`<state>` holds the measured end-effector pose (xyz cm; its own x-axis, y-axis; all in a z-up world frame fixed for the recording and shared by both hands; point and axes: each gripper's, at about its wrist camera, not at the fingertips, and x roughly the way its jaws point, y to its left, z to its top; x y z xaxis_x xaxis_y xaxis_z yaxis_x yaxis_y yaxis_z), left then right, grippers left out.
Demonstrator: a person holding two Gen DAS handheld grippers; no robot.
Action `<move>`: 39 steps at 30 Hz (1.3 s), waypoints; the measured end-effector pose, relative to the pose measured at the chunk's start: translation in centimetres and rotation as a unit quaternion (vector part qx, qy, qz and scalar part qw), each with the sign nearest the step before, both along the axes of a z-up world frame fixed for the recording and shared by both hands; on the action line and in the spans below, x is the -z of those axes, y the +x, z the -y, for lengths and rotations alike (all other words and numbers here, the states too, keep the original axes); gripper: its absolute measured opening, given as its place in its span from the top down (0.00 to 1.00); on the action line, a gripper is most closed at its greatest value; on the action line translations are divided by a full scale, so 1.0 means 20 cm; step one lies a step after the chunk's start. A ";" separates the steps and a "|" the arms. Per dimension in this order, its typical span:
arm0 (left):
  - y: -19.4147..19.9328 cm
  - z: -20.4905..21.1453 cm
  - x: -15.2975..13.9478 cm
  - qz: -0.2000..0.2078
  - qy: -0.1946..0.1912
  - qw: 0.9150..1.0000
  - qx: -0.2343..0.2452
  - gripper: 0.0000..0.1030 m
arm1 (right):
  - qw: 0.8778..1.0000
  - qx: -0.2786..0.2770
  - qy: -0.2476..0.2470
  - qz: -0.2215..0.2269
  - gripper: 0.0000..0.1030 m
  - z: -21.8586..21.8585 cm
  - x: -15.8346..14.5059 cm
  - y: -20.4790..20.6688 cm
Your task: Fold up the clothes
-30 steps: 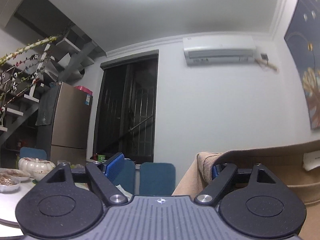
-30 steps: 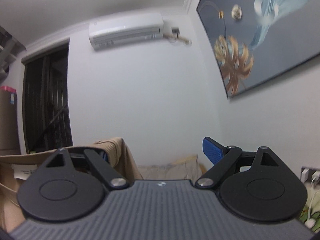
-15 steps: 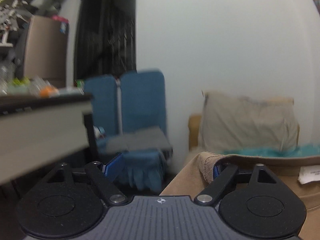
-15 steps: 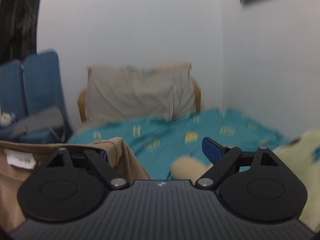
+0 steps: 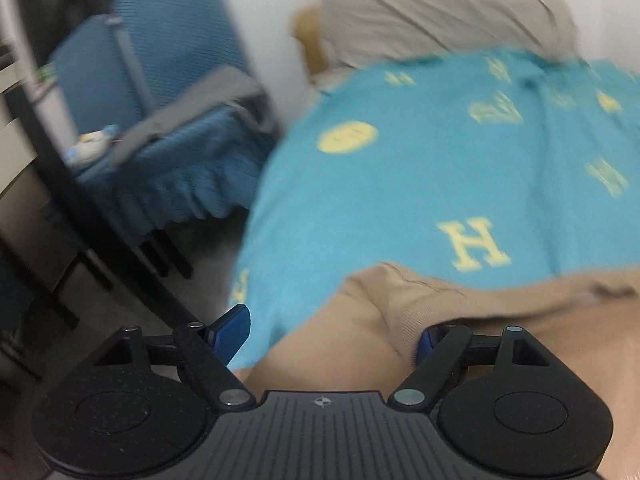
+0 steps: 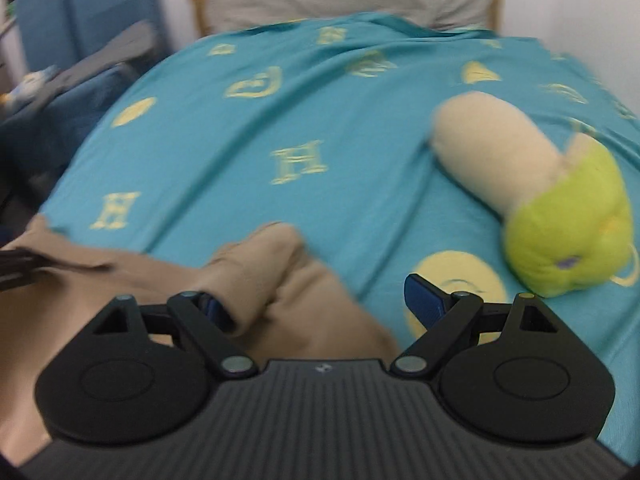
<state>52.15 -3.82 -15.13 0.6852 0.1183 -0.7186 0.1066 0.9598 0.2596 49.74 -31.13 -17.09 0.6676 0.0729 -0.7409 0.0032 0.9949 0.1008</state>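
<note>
A tan knit garment (image 5: 400, 320) hangs between my two grippers over a bed with a teal sheet (image 5: 440, 160). In the left wrist view my left gripper (image 5: 332, 336) has its jaws wide apart, and the cloth is draped over its right finger (image 5: 426, 346). In the right wrist view the garment (image 6: 256, 280) is draped over the left finger (image 6: 214, 308) of my right gripper (image 6: 316, 304), whose jaws also stand wide apart. Neither gripper pinches the cloth between its pads. The frames are blurred by motion.
A cream and green plush toy (image 6: 540, 200) lies on the sheet at the right. A beige pillow (image 5: 440, 4) leans on the headboard. A blue chair (image 5: 160, 100) with grey cloth and a dark table leg (image 5: 60, 184) stand left of the bed.
Both grippers have tilted down from the ceiling and wall to the bed, carrying the tan garment with them. The garment now lies low over the teal sheet.
</note>
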 end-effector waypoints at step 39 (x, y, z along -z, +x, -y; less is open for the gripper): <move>-2.30 -0.33 -0.52 0.172 -0.152 0.973 0.034 0.00 | 0.973 0.069 0.067 0.209 0.13 -0.34 -0.62 -2.11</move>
